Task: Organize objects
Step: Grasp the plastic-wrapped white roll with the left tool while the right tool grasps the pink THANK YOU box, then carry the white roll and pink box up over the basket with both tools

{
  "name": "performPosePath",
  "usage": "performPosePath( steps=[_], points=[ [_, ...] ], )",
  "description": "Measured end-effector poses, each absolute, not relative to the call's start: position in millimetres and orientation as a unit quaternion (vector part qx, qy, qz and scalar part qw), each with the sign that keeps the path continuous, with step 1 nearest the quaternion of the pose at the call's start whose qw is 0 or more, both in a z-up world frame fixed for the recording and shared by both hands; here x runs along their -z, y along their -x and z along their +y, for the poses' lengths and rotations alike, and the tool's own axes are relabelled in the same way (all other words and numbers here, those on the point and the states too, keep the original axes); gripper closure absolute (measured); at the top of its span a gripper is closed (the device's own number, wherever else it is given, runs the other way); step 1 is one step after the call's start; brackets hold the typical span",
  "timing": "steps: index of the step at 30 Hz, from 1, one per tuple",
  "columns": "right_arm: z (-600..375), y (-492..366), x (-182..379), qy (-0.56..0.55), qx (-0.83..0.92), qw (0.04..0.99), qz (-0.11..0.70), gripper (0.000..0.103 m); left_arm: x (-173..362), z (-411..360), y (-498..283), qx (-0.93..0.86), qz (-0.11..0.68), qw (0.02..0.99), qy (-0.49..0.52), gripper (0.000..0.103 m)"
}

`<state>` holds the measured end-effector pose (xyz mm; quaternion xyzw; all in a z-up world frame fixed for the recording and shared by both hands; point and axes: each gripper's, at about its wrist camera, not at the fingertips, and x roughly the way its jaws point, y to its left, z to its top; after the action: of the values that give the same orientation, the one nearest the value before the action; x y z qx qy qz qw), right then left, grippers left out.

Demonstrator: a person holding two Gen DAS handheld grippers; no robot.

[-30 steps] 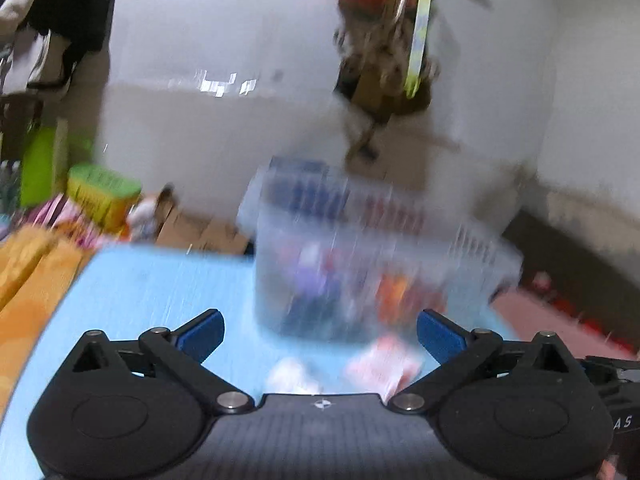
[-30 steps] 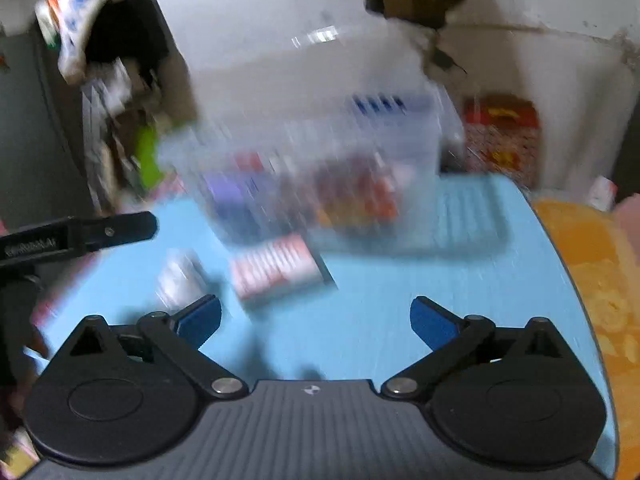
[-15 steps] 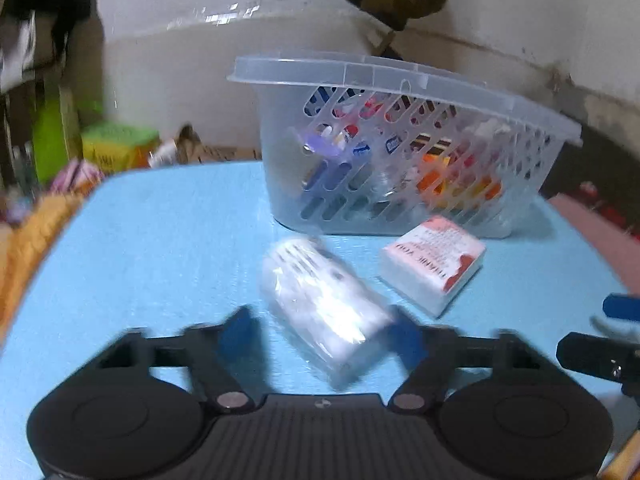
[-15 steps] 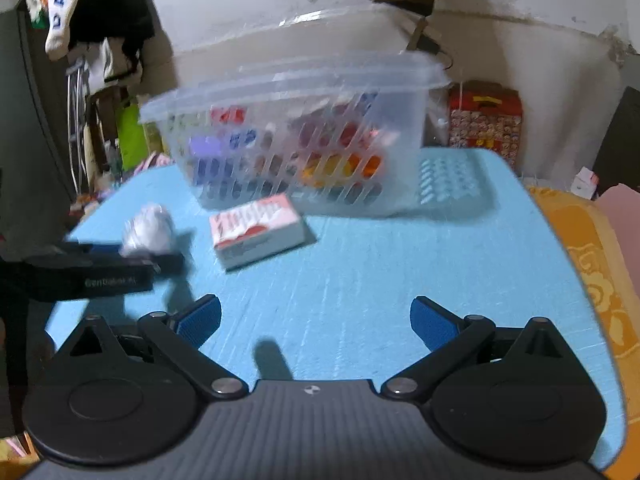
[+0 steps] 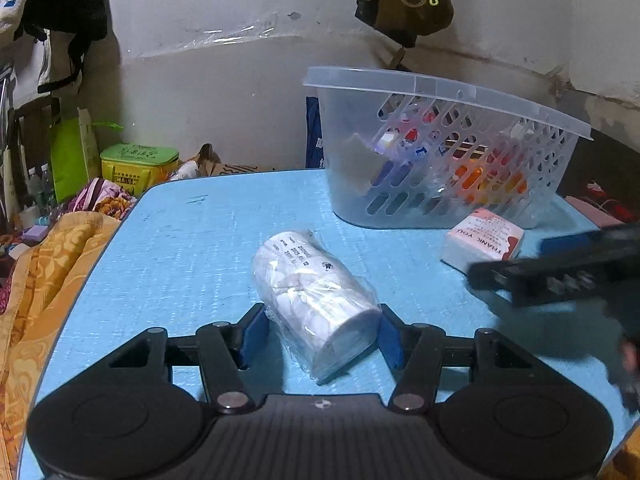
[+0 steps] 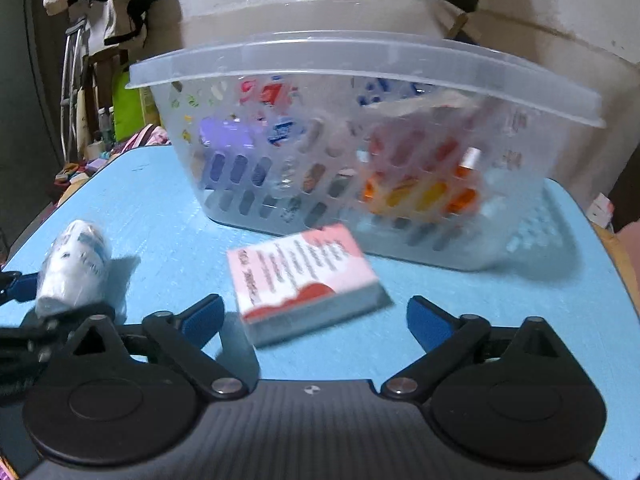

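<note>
Left wrist view: the left gripper [image 5: 320, 334] straddles a wrapped white roll [image 5: 314, 302] lying on the blue table [image 5: 180, 248], jaws apart though the right pad looks close to touching. Beside it, the right gripper [image 6: 314, 318], jaws wide, frames a pink-and-white box [image 6: 304, 280] just before the clear basket [image 6: 360, 56]. Squeezing the slippery roll squarely and gently should prevent it rolling.

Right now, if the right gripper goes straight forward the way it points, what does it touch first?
Most likely the pink and white box, lying between the open fingers of the right gripper. The clear basket stands behind it. Blur makes depth uncertain.
</note>
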<state>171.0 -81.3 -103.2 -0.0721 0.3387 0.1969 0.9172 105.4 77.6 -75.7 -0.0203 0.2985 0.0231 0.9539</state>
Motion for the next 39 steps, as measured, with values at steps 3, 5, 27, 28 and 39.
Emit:
performPosePath(
  steps=[3, 5, 27, 28, 39],
  points=[
    [-74.7, -165.2, 100.8, 0.090, -0.205, 0.917, 0.330, 0.025, 78.1, 77.6, -103.2, -0.019, 0.292, 0.956, 0.013, 0.042],
    [-75.7, -159.8, 98.5, 0.092, -0.209, 0.915, 0.333, 0.025, 78.6, 76.6, -103.0, -0.019, 0.289, 0.957, 0.012, 0.042],
    [-155.4, -105.4, 62.3, 0.028, -0.228, 0.923, 0.309, 0.025, 56.0, 57.6, -74.4, -0.015, 0.240, 0.971, -0.002, 0.047],
    [-159.7, -104.1, 62.4, 0.024, -0.227, 0.923, 0.308, 0.025, 54.8, 55.6, -73.8, -0.014, 0.238, 0.971, -0.003, 0.047],
    [-196.6, -81.5, 56.8, 0.000, -0.233, 0.933, 0.276, 0.025, 41.0, 19.2, -63.4, 0.006, 0.209, 0.977, -0.043, 0.047]
  ],
)
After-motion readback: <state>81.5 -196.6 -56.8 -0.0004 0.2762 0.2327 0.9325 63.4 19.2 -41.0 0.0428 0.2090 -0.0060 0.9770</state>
